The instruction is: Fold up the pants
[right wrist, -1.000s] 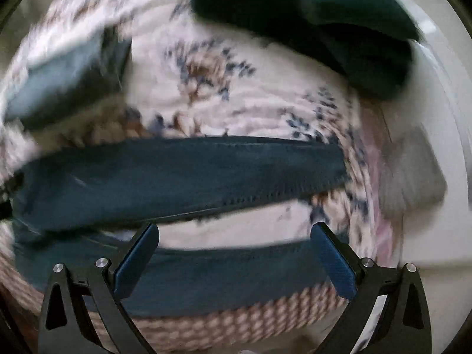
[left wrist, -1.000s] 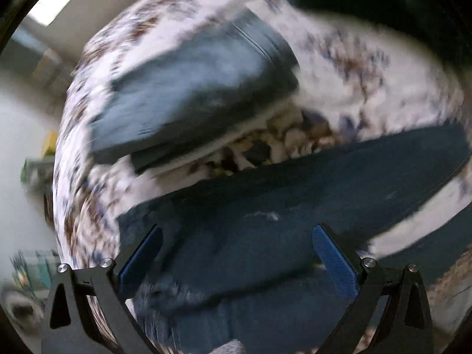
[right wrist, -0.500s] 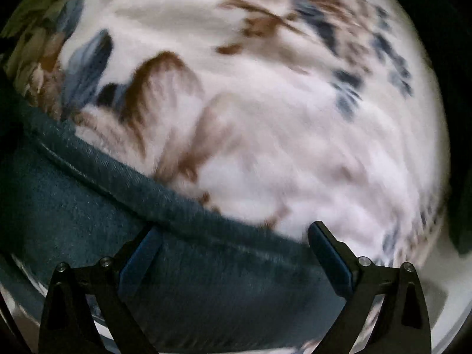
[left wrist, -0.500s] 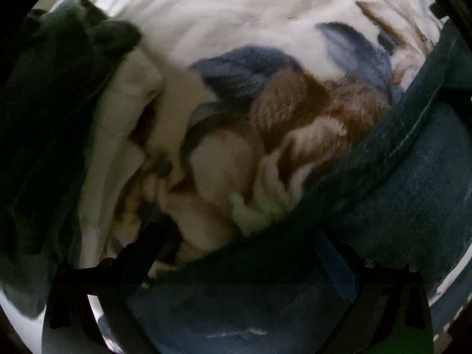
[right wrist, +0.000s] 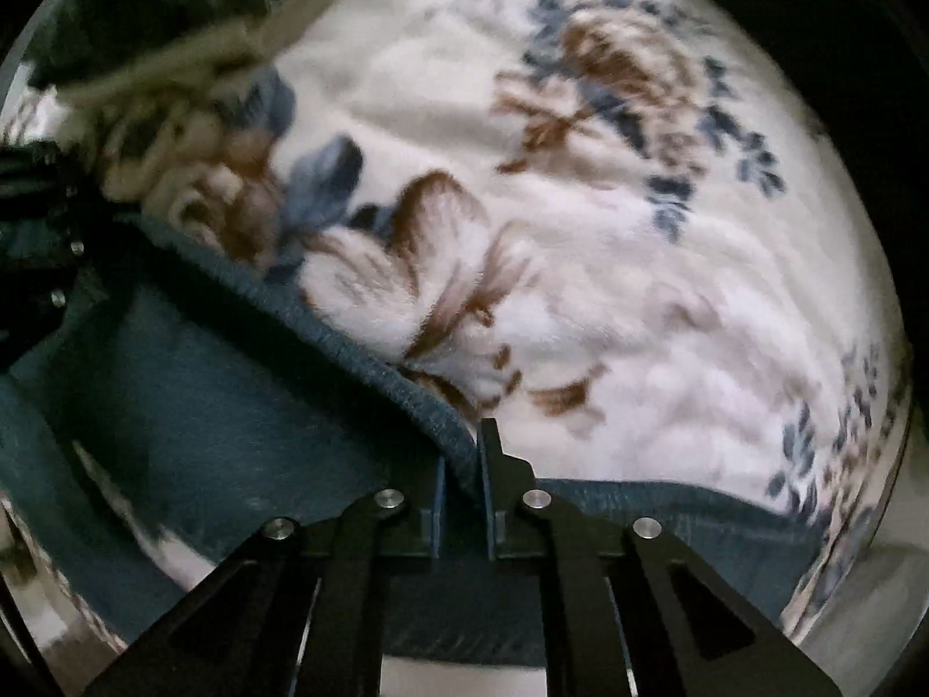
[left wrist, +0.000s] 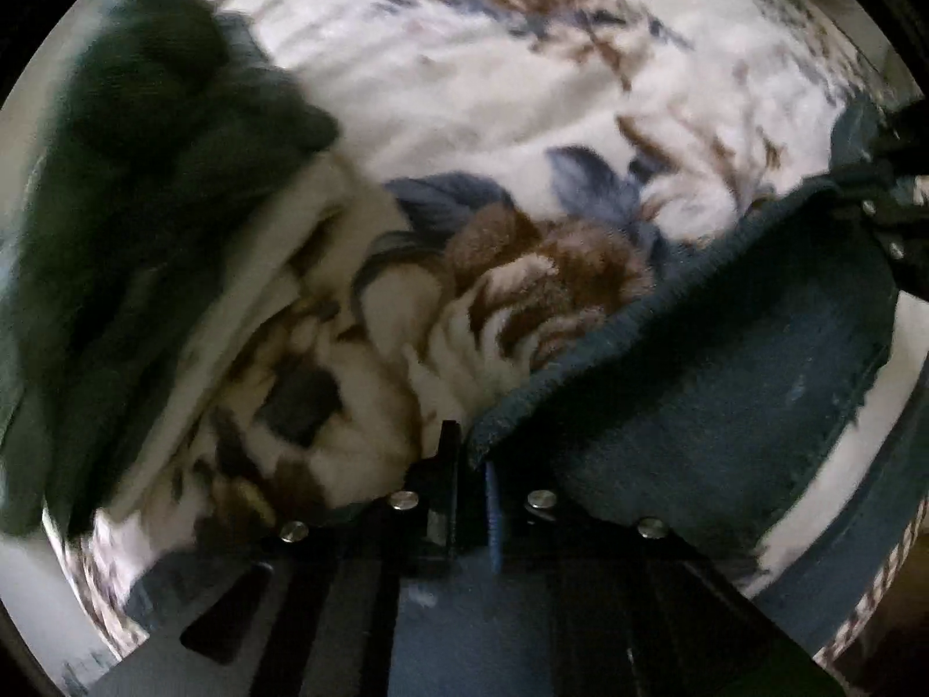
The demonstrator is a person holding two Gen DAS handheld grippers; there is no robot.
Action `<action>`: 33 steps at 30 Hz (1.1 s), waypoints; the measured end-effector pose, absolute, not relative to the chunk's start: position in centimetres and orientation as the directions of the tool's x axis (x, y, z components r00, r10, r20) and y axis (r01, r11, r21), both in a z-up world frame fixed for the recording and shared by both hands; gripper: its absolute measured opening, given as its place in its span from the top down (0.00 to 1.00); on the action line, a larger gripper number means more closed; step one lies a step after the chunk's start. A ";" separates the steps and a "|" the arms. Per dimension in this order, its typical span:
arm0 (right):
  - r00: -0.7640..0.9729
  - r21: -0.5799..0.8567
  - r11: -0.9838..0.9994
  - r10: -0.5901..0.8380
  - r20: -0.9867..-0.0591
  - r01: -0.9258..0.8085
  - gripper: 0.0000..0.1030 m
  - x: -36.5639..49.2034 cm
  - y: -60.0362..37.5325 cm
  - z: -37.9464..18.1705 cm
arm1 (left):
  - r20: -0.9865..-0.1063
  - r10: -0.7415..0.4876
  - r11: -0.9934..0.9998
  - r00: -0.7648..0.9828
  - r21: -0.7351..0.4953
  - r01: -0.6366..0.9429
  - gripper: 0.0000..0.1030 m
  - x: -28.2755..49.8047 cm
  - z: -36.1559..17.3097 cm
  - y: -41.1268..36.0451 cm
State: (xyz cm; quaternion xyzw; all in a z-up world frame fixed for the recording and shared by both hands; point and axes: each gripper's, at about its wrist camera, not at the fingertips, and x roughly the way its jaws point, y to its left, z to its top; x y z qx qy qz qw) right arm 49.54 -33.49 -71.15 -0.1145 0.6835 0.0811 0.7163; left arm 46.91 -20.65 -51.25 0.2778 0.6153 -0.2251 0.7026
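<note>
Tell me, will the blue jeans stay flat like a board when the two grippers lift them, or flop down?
Probably flop. The jeans are soft denim, already curving between the right gripper and the left gripper, each pinching the edge. They look thick, so likely heavyish and saggy in the middle. The fuzzy flowered blanket may drag on them a little.

Left gripper (left wrist: 471, 467): black angular linkage arms, matte, with triangular cut-outs lower left of frame. Four round silver screw heads in a shallow arc across the linkage. Blue ribbed pads (left wrist: 492, 514) on the inner finger faces; only the right one is clear. Small green patch at the frame's bottom right edge.

Right gripper (right wrist: 461, 464): same build, black arms, four silver screws, triangular cut-out lower right, blue pads (right wrist: 439, 499) on both fingers. Black finger tip protrudes above the pads.
</note>
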 end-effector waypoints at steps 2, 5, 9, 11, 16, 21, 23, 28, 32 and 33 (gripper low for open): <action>0.103 -0.057 0.969 -0.033 -0.994 -0.240 0.92 48.7 -33.4 -69.7 | -0.983 0.016 0.787 0.181 0.124 0.605 0.95 45.6 -48.9 -20.1; 0.165 -0.044 0.982 -0.014 -0.986 -0.183 0.93 46.5 -33.2 -67.2 | -0.981 -0.014 0.863 0.194 0.086 0.498 0.96 42.3 -45.6 -18.6; 0.220 -0.019 0.993 0.008 -0.976 -0.119 0.93 38.4 -32.9 -61.8 | -0.982 -0.062 0.941 0.180 0.003 0.339 0.96 33.2 -44.8 -17.2; 0.219 -0.009 0.995 0.014 -0.976 -0.102 0.93 32.7 -31.8 -59.5 | -0.987 -0.076 0.961 0.142 -0.035 0.275 0.96 29.2 -46.4 -18.6; 0.142 -0.010 0.995 0.004 -0.990 -0.100 0.93 22.3 -30.3 -61.4 | -0.997 -0.068 0.984 0.023 -0.063 0.165 0.96 22.4 -50.0 -18.3; 0.065 -0.021 0.987 -0.010 -0.998 -0.162 0.93 17.2 -28.9 -66.2 | -0.998 -0.043 0.993 -0.049 -0.048 0.104 0.96 20.6 -55.5 -17.6; 0.033 -0.019 0.984 -0.014 -0.999 -0.176 0.92 16.7 -28.5 -67.7 | -0.997 -0.041 0.994 -0.065 -0.047 0.095 0.96 20.9 -56.9 -17.5; -0.041 0.012 0.985 0.005 -0.999 -0.172 0.83 16.5 -28.7 -69.6 | -0.985 -0.135 0.991 -0.110 -0.135 -0.009 0.91 21.9 -55.6 -16.1; -0.071 0.115 0.988 0.108 -0.992 -0.103 0.55 16.3 -29.8 -67.7 | -0.981 -0.177 0.984 -0.085 -0.178 0.005 0.89 21.6 -51.7 -15.7; -0.070 0.167 0.983 0.162 -0.984 -0.071 0.39 16.0 -30.1 -66.7 | -0.982 -0.173 0.984 -0.077 -0.175 0.019 0.89 21.6 -50.9 -15.7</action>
